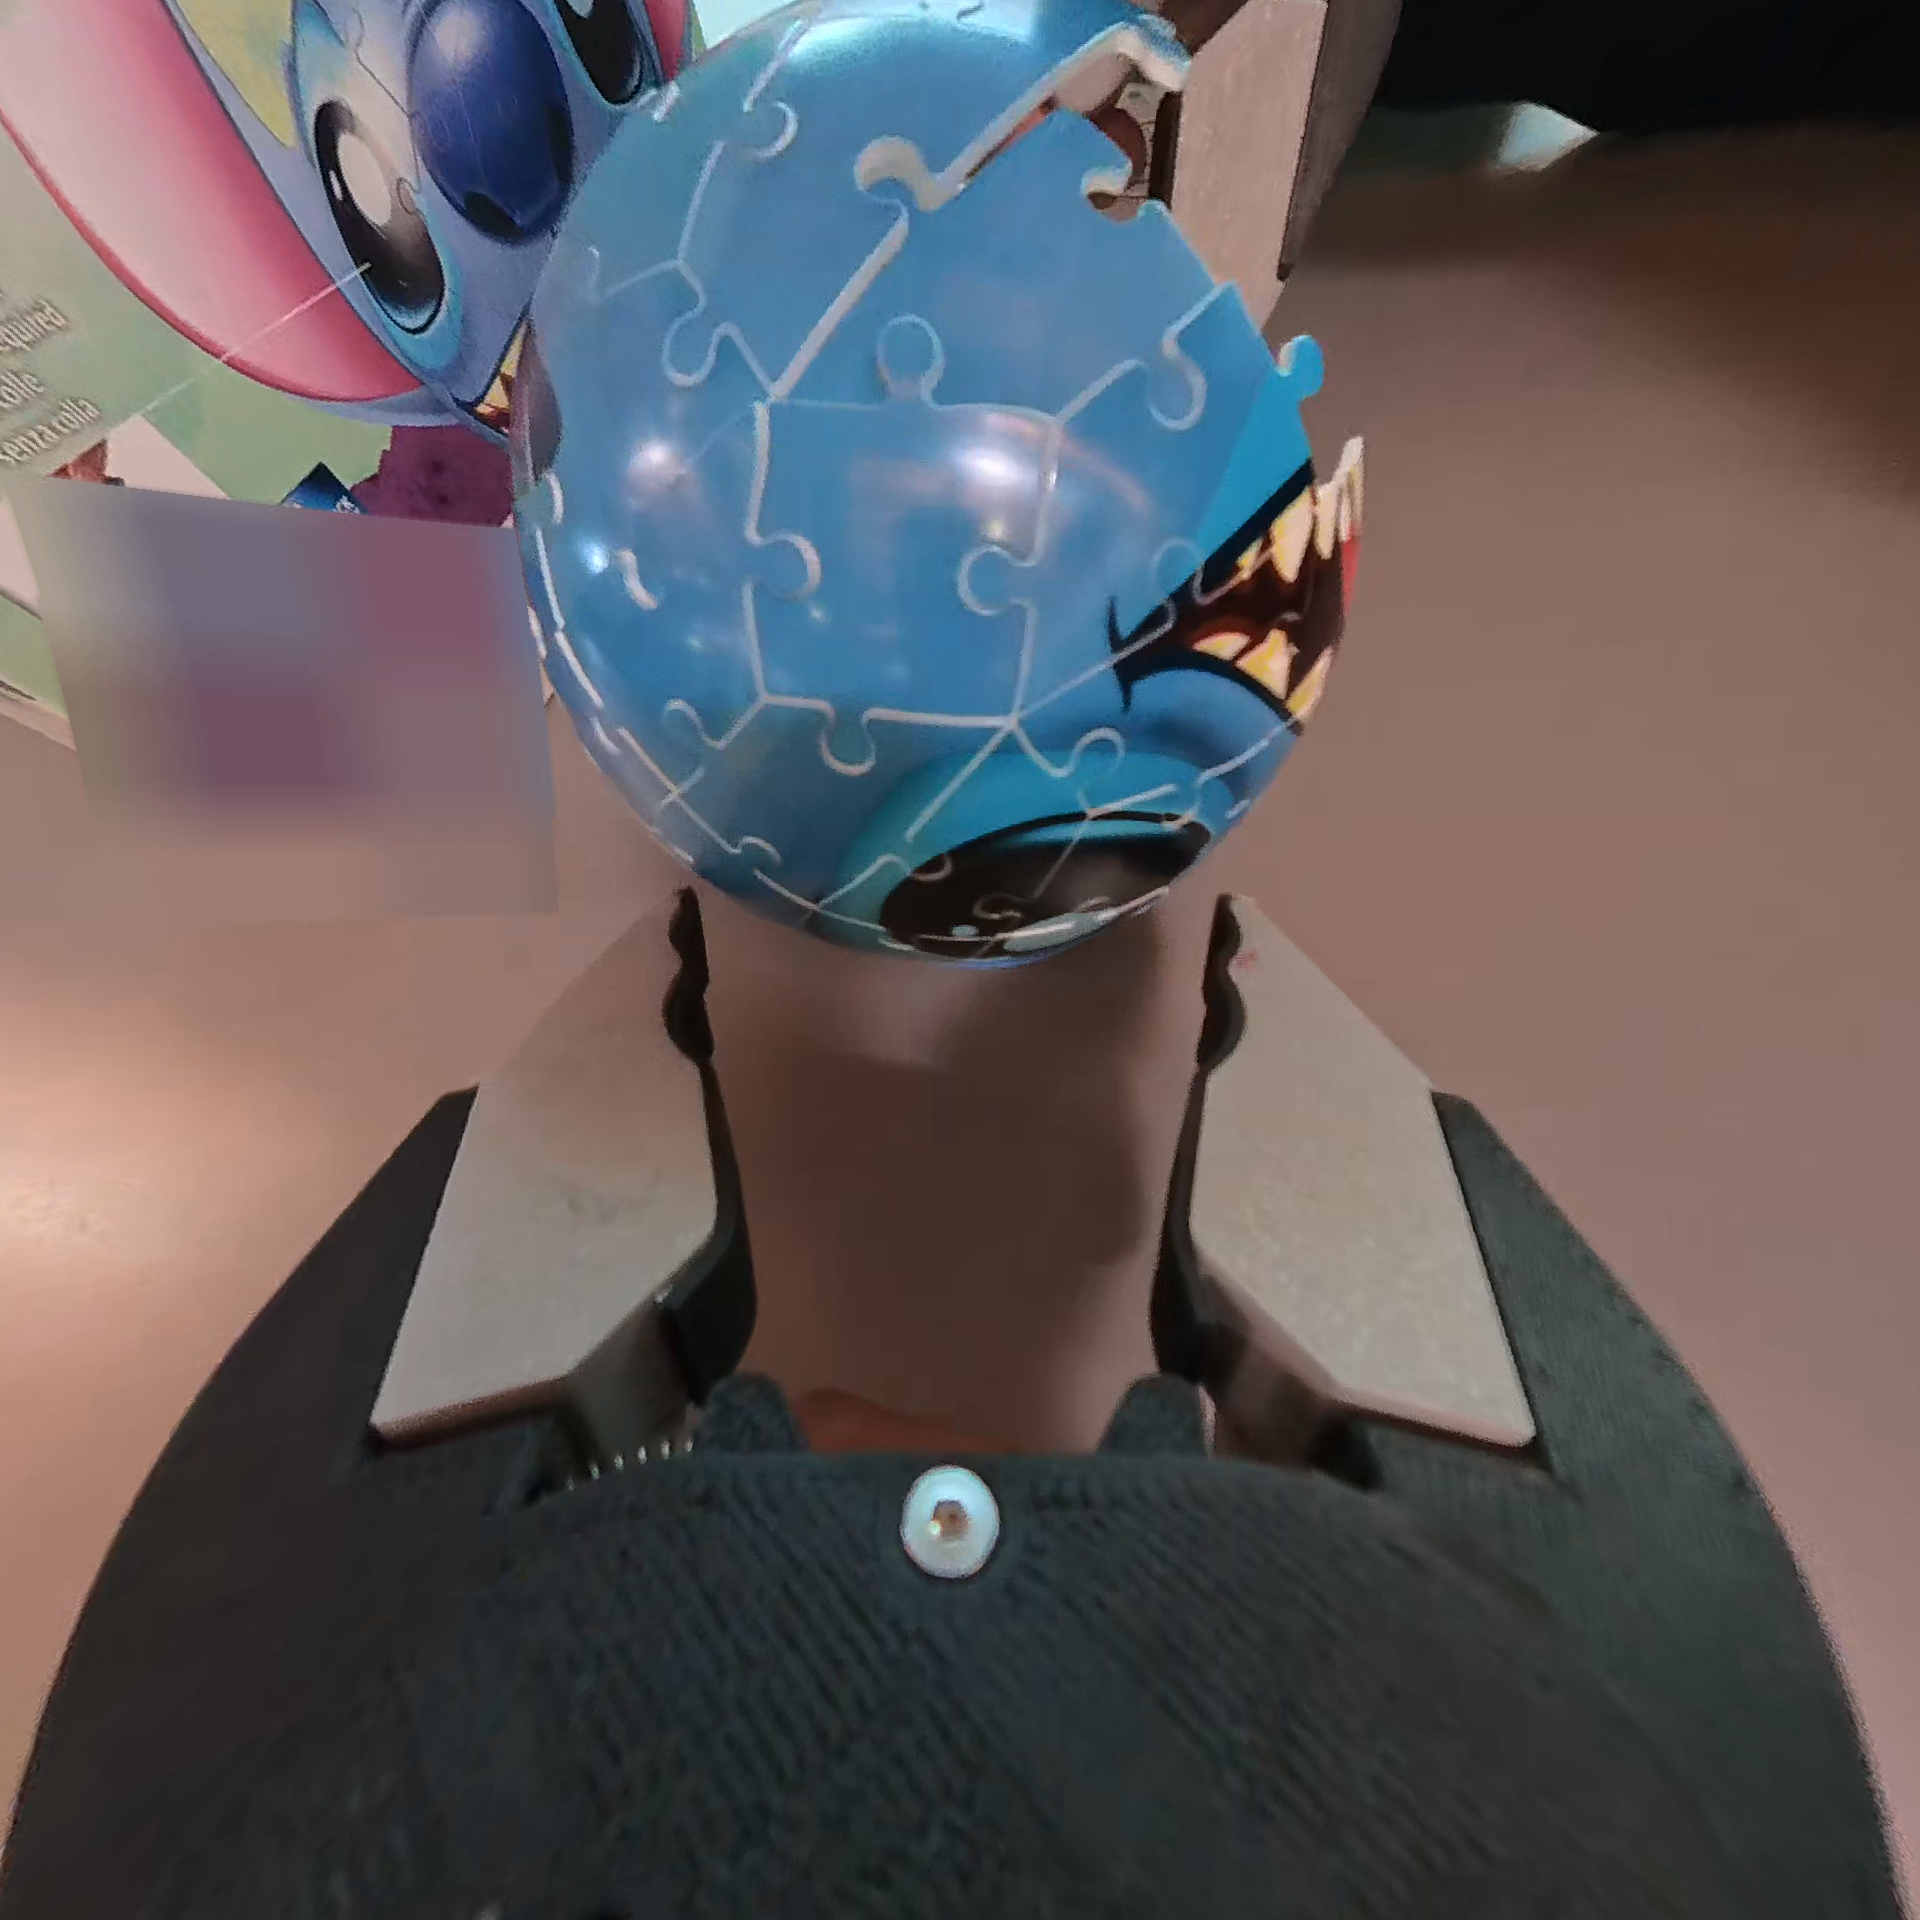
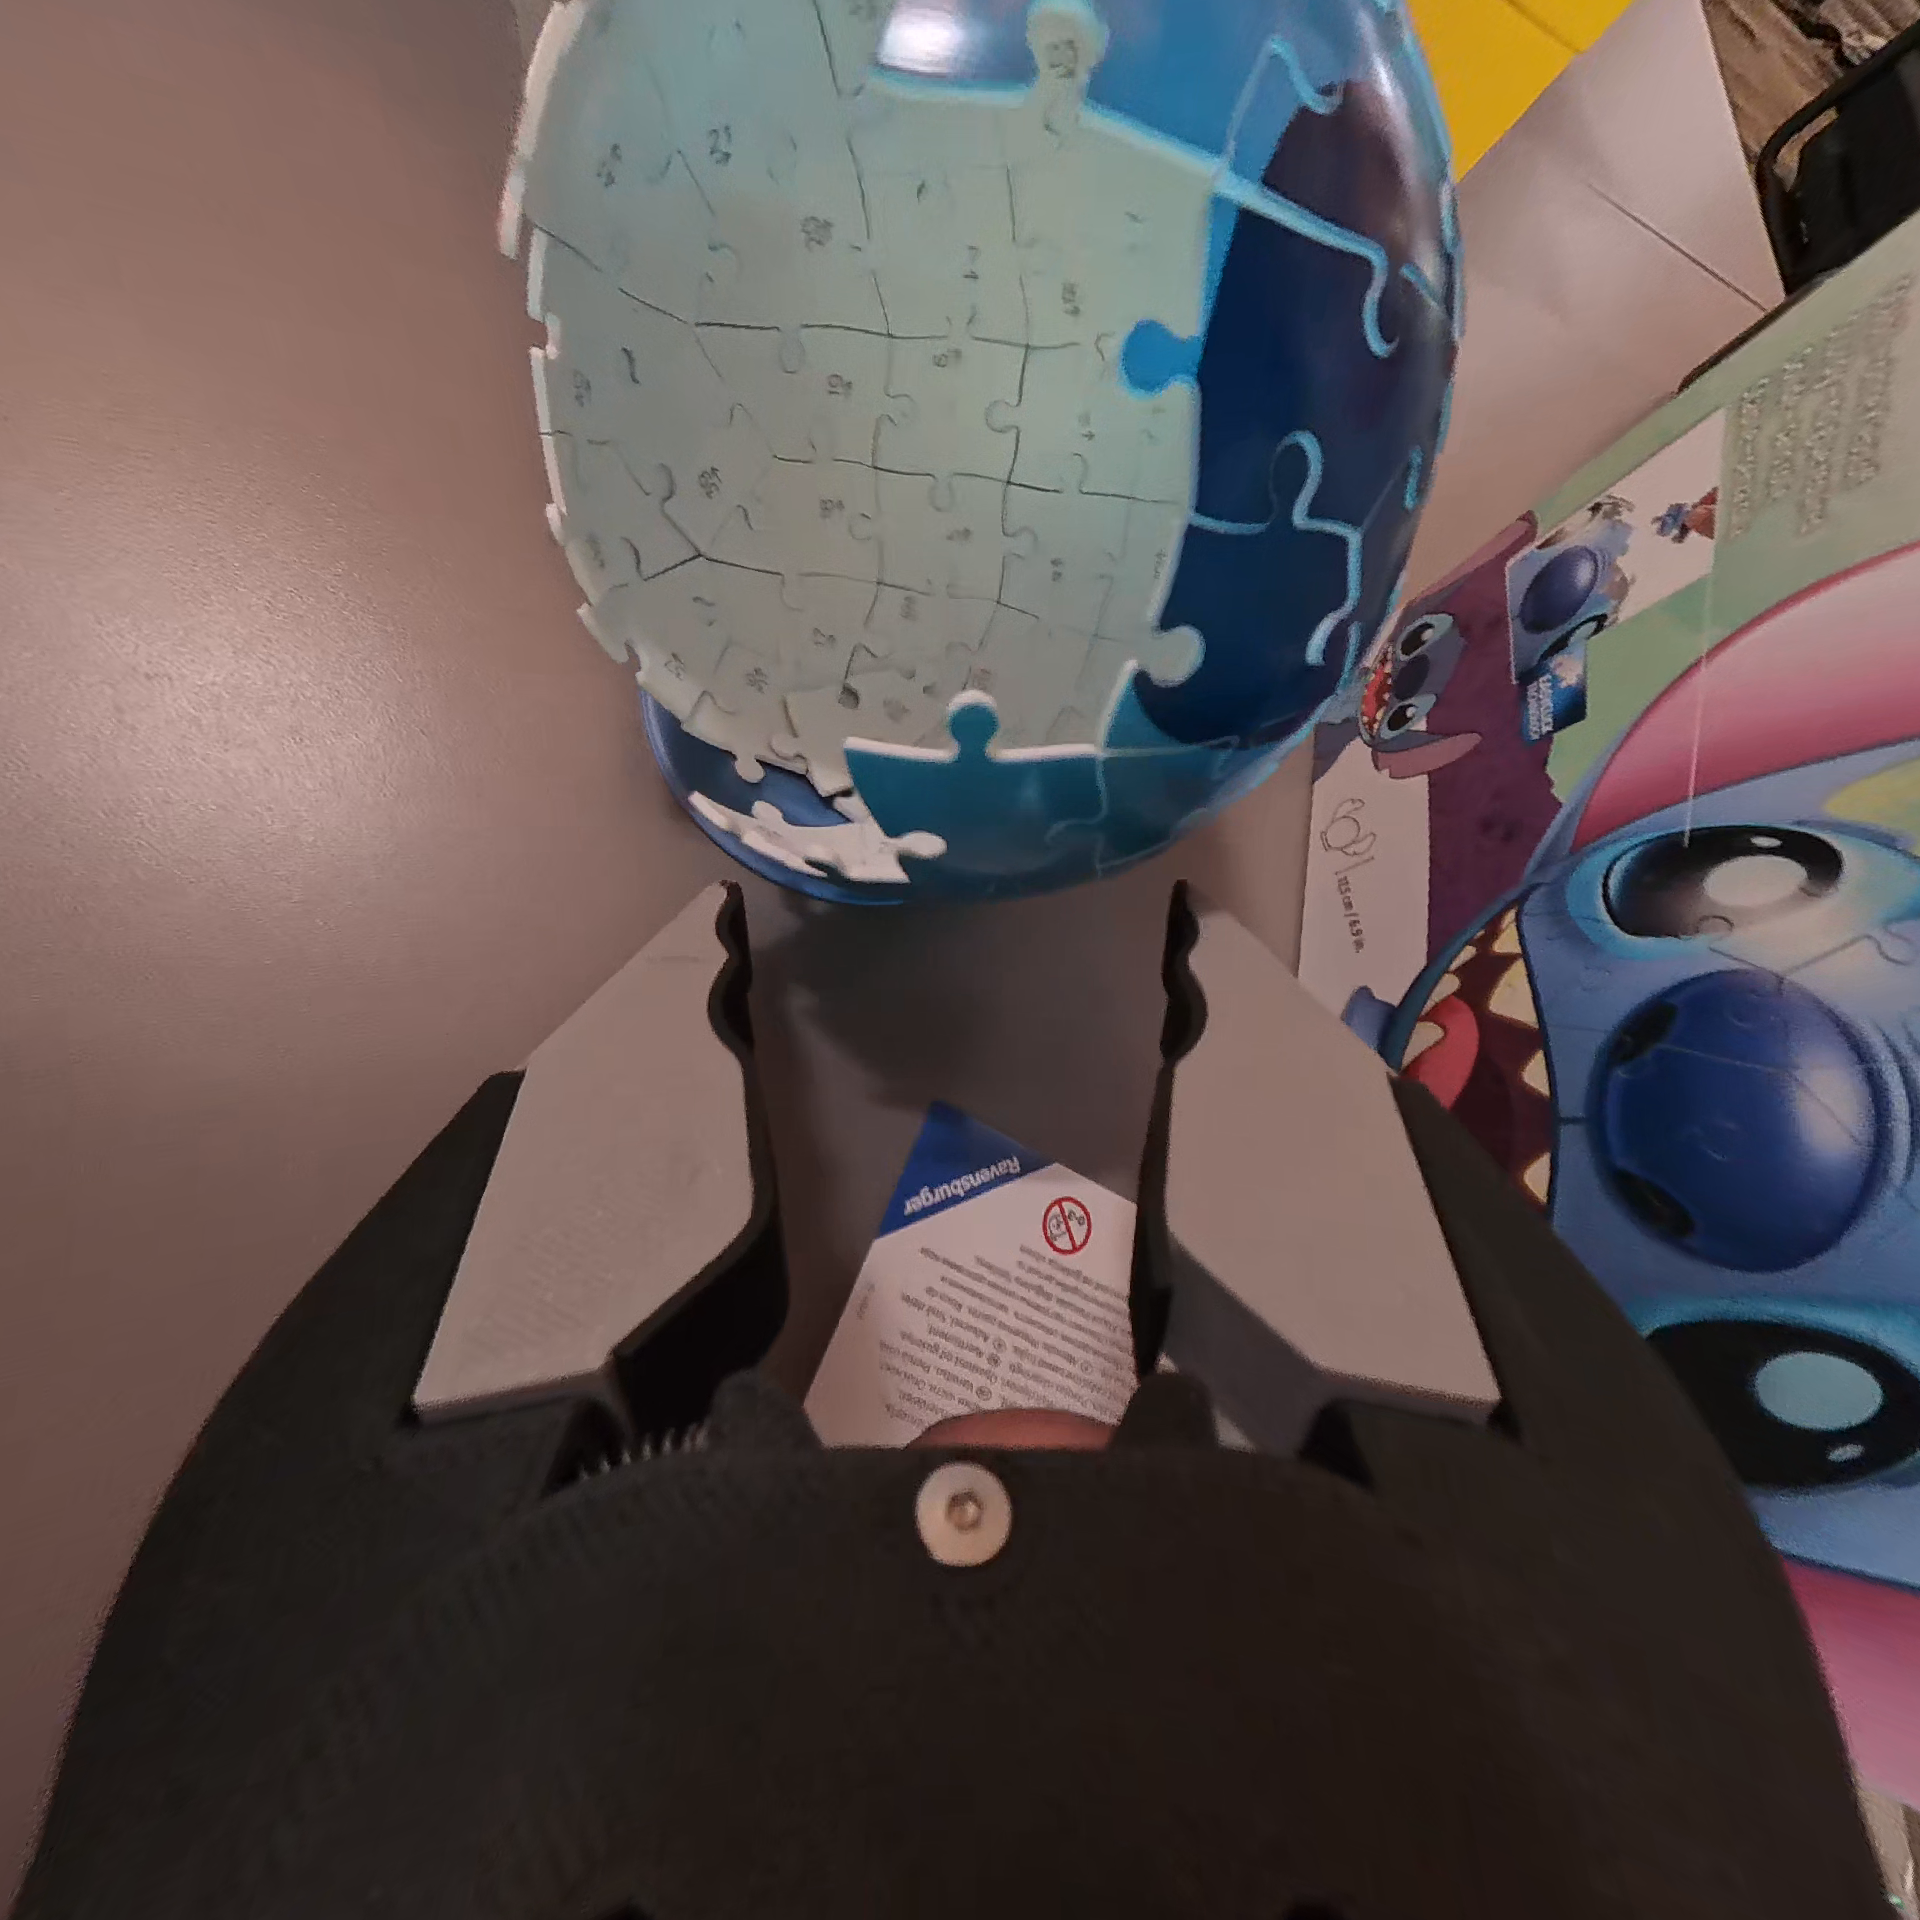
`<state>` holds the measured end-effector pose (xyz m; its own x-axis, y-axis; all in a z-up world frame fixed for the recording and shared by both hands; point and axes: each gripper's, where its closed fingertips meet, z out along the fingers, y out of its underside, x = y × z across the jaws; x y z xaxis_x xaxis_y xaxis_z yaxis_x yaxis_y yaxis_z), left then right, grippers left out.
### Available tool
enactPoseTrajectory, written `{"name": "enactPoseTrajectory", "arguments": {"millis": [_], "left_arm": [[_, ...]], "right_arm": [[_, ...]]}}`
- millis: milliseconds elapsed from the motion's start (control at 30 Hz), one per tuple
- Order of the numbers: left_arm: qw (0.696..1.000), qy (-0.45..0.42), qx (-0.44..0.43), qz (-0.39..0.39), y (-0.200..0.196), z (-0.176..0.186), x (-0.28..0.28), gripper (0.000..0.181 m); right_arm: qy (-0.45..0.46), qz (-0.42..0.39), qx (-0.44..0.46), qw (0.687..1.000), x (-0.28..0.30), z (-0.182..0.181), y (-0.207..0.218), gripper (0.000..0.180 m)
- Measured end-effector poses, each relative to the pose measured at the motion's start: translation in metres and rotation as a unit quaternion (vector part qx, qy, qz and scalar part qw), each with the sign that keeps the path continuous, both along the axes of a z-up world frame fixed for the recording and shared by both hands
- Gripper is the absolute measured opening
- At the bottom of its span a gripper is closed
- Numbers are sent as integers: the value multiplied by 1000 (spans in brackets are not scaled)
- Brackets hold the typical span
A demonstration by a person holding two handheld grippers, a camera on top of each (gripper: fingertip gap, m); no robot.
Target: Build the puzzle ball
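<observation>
A smooth, matte greyish-brown worktop carries everything, and past its far right edge in the right wrist view lie a strip of yellow surface and part of a dark object that cannot be identified. The puzzle ball stands on the worktop between the two tools, just ahead of the fingertips of each. The left wrist view shows its glossy printed outside: blue pieces, a toothy cartoon mouth at the right and a dark eye low down, with a raised piece edge and an unfilled notch at the top. The right wrist view shows what the other cannot (the open side), where the pale mint inner faces of the pieces curve away inside the shell and the opening faces this camera and slightly leftward; here the ball looks egg-shaped with its long axis upright, though that may be the wide lens. The printed puzzle box lies flat at the ball's side, right in this view and upper left in the other. A white folded leaflet lies beneath the right tongs, which gape wide and hold nothing. The left tongs are likewise spread wide and empty, and a grey finger of the right tool shows behind the ball.
</observation>
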<state>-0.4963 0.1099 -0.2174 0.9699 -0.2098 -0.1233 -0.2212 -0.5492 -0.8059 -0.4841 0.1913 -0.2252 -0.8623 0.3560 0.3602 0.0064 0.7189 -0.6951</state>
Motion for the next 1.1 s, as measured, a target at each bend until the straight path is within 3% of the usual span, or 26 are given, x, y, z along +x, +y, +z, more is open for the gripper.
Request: {"name": "enactPoseTrajectory", "arguments": {"millis": [367,567,767,1100], "left_arm": [[999,-32,-4,-23,-8,4,1,92],[999,-33,-6,-29,-13,8,4,93],[999,-29,-18,-31,-9,6,6,99],[996,-49,-53,-50,-6,3,8,104]], "right_arm": [[3,15,7,1000,9,0,-12,78],[3,16,-5,1000,11,7,-11,67],[-6,11,-4,1000,2,0,-12,84],[-31,43,10,999,0,-9,-19,86]]}}
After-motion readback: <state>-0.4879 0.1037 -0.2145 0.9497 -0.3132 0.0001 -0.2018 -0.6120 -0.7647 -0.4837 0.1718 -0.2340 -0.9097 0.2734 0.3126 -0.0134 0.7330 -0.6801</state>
